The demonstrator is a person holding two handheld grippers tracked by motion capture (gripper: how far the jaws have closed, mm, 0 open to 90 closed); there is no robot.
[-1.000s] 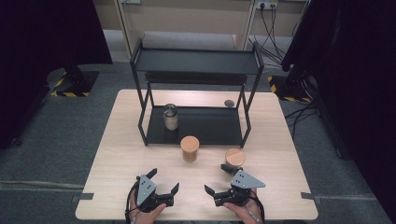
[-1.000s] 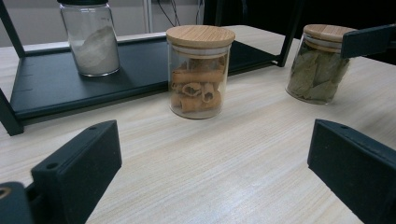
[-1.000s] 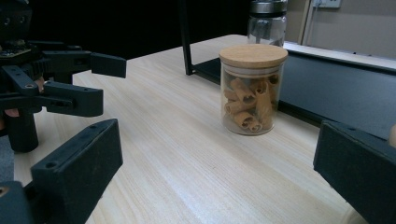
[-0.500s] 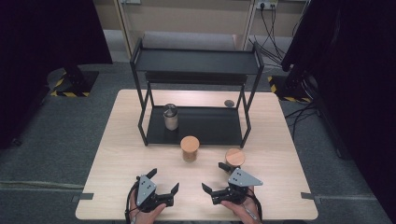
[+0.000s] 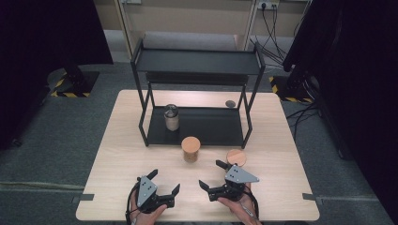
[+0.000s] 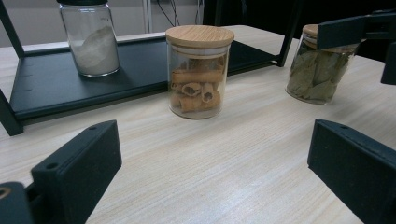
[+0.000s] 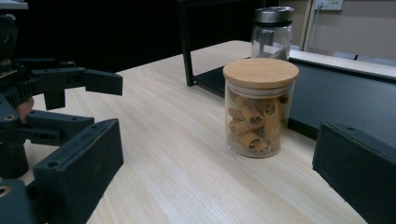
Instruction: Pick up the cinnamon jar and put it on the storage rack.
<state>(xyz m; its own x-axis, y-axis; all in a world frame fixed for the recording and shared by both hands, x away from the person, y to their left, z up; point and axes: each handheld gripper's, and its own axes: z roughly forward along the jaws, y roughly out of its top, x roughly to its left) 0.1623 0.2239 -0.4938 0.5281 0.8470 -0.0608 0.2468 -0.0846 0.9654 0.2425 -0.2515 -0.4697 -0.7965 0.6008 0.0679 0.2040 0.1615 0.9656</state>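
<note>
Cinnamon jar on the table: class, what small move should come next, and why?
Probably ease the right tool forward toward the cinnamon jar. Its jaws stand open and empty, and the right gripper view looks straight at that jar, standing upright and free on the table before the rack.

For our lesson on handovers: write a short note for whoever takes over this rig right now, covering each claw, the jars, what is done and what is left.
Left claw: open, empty, low over the table's near edge.
Right claw: open, empty, beside the bay leaf jar, not touching it.
Cinnamon jar: upright on the table, just in front of the rack, lid on.
White powder jar: on the rack's lower shelf, at its left.
Done: nothing gripped yet.
Left: probably shelving the two table jars; both claws face the cinnamon jar.
</note>
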